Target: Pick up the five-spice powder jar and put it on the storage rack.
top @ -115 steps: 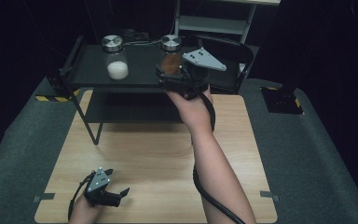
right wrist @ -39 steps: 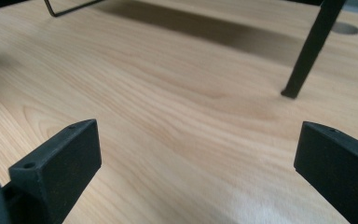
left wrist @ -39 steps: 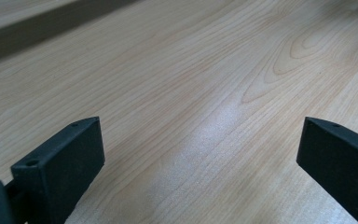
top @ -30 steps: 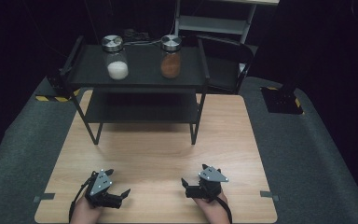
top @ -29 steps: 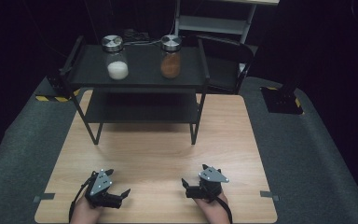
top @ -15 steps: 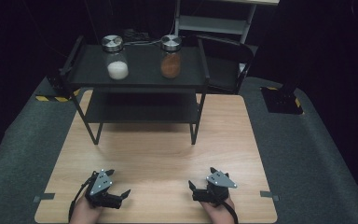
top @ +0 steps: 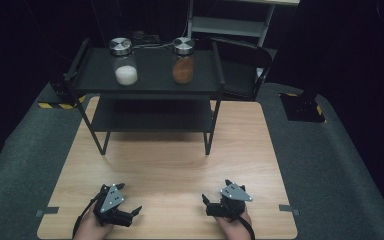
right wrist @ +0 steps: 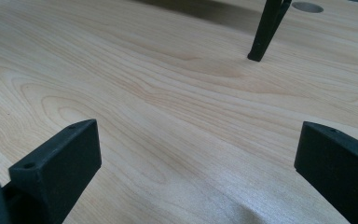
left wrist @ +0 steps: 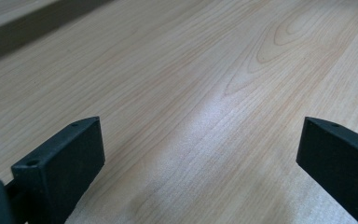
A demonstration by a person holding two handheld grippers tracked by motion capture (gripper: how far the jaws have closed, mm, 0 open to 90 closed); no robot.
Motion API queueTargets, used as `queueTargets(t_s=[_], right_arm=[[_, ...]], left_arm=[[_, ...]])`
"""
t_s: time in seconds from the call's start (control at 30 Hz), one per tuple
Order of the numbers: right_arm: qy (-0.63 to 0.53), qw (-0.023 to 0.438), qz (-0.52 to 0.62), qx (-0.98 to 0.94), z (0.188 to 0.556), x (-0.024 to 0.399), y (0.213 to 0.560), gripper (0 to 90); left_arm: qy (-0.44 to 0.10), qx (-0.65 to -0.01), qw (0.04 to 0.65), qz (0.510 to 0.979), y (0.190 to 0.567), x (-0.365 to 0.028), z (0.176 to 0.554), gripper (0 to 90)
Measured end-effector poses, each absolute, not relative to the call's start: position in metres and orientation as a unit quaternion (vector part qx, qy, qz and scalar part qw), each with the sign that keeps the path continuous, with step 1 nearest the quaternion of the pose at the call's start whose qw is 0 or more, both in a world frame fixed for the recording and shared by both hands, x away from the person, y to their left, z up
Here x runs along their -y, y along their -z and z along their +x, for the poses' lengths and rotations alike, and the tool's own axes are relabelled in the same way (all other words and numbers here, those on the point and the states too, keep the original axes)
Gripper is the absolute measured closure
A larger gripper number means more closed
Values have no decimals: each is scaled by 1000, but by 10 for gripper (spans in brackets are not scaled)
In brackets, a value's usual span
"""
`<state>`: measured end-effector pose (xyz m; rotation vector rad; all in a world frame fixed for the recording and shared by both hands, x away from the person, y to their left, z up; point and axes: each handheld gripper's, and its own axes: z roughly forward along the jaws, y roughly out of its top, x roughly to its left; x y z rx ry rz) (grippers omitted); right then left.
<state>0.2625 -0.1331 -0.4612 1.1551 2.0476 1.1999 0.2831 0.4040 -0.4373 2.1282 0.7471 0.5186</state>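
Two lidded glass jars stand on the top of a black two-tier rack [top: 150,82]: one with white powder [top: 124,64] at the left, one with brown powder [top: 183,62] at the right. Both grippers rest low on the wooden table [top: 170,160] near its front edge, far from the jars. My left gripper [top: 130,198] is open, and bare wood shows between its fingers in the left gripper view [left wrist: 200,135]. My right gripper [top: 215,192] is open too, with nothing between its fingers [right wrist: 198,135].
One rack leg [right wrist: 265,32] stands on the wood ahead of the right gripper. A dark chair [top: 242,65] and a metal shelf unit [top: 230,20] stand behind the rack. Grey matting [top: 330,160] surrounds the table.
The right gripper left the brown jar on the rack top and came down to the table's front edge, then slid a little to the right. The left gripper stayed put.
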Motion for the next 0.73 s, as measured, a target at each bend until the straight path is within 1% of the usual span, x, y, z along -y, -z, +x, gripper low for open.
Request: queueTargets(t_s=[0.17,0.27,0.43,0.6,0.67,0.73], right_arm=[[-435,250,418,-757,263,130,460,1],[-435,249,419,-757,264,130,460,0],[-435,246,422,-756,265,131,460,0],[-436,251,420,-756,262,130,461,2],[-435,248,417,-758,262,130,460,4],[-435,253,416,-758,260,129,460,5]], left_arm=[[-192,-307,405,839,437,-407,287,11],[-194,-313,402,838,436,-405,287,11],[-192,-306,400,842,436,-405,287,14],[-179,-303,394,849,433,-404,296,18],[-172,-307,396,848,434,-405,299,26],[-170,-312,403,843,435,-407,300,56]])
